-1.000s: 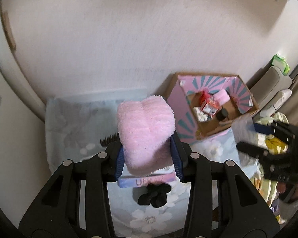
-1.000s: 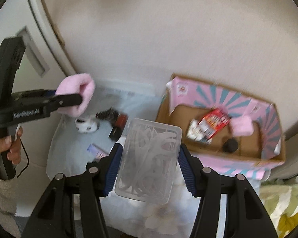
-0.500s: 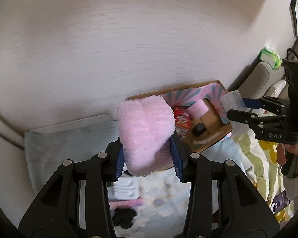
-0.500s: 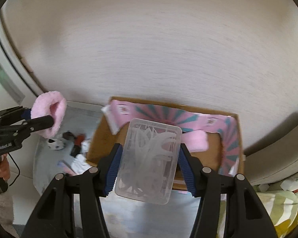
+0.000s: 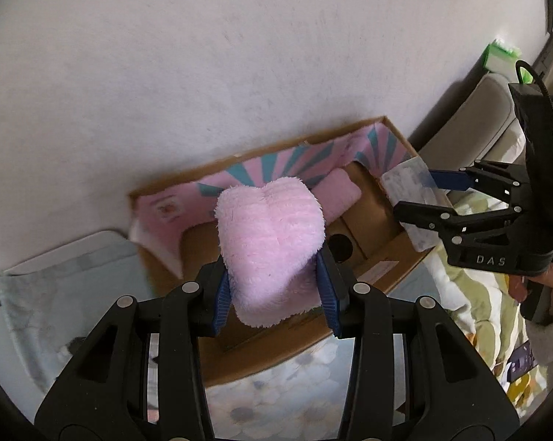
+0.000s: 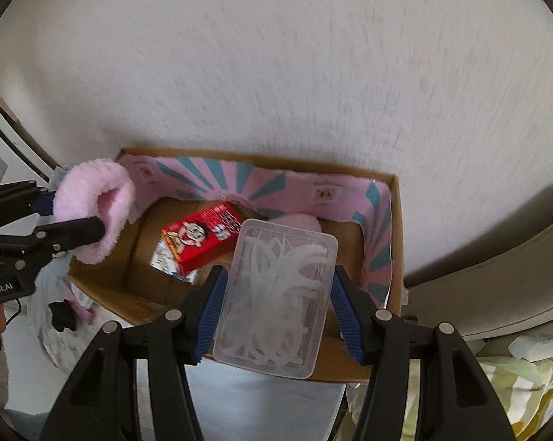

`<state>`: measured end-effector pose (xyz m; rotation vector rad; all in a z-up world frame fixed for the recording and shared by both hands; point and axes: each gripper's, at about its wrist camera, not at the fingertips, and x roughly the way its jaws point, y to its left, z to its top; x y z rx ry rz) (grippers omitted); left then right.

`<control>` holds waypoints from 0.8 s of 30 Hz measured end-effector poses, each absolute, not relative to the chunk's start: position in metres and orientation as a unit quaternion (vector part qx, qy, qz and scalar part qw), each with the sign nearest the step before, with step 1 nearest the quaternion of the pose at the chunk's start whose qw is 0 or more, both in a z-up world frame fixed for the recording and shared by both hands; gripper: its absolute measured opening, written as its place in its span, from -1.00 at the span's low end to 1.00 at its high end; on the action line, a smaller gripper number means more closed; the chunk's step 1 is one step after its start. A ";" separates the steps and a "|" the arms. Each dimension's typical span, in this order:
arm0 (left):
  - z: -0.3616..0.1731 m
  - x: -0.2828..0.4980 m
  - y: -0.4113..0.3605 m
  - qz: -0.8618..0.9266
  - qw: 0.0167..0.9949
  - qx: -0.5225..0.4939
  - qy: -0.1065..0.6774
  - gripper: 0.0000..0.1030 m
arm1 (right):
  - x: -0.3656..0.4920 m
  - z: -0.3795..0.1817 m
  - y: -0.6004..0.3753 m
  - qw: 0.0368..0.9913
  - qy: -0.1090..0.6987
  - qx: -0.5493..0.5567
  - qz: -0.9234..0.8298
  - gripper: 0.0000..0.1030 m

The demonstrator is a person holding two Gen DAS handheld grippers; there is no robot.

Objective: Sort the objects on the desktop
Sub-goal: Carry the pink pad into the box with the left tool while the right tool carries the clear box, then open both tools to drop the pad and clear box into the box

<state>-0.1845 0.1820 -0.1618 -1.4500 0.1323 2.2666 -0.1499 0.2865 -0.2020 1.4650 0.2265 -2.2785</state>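
My left gripper (image 5: 274, 290) is shut on a fluffy pink plush pad (image 5: 271, 235) and holds it over the near edge of an open cardboard box (image 5: 383, 275) with a pink and teal lining. My right gripper (image 6: 278, 307) is shut on a clear plastic case of white floss picks (image 6: 280, 294), held above the box's (image 6: 396, 228) near right part. The left gripper (image 6: 70, 228) with the pad (image 6: 96, 202) shows at the box's left end in the right wrist view. The right gripper (image 5: 420, 198) with the case (image 5: 409, 191) shows at the box's right end in the left wrist view.
Inside the box lie a red snack packet (image 6: 199, 239), a pink roll (image 5: 341, 193) and a black round item (image 5: 341, 244). A floral cloth (image 5: 295, 386) covers the table. A black hair clip (image 6: 61, 316) lies left of the box. A wall stands behind.
Both grippers have moved from the left part of the table toward the box and now hold their objects over it. The grips have not changed.
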 end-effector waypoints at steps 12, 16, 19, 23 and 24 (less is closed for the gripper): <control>-0.192 -0.201 0.196 0.807 0.215 -0.548 0.046 -0.27 | -0.164 -0.238 0.291 0.223 0.083 0.552 -0.799 0.02; -0.200 -0.206 0.202 0.803 0.210 -0.557 0.046 -0.27 | -0.165 -0.246 0.292 0.227 0.086 0.558 -0.793 0.02; -0.202 -0.207 0.204 0.801 0.208 -0.559 0.048 -0.27 | -0.166 -0.251 0.290 0.227 0.095 0.563 -0.789 0.02; -0.205 -0.208 0.205 0.798 0.204 -0.566 0.045 0.40 | -0.169 -0.260 0.288 0.218 0.111 0.567 -0.786 0.06; -0.206 -0.208 0.206 0.800 0.197 -0.565 0.050 0.72 | -0.168 -0.261 0.287 0.212 0.121 0.563 -0.789 0.12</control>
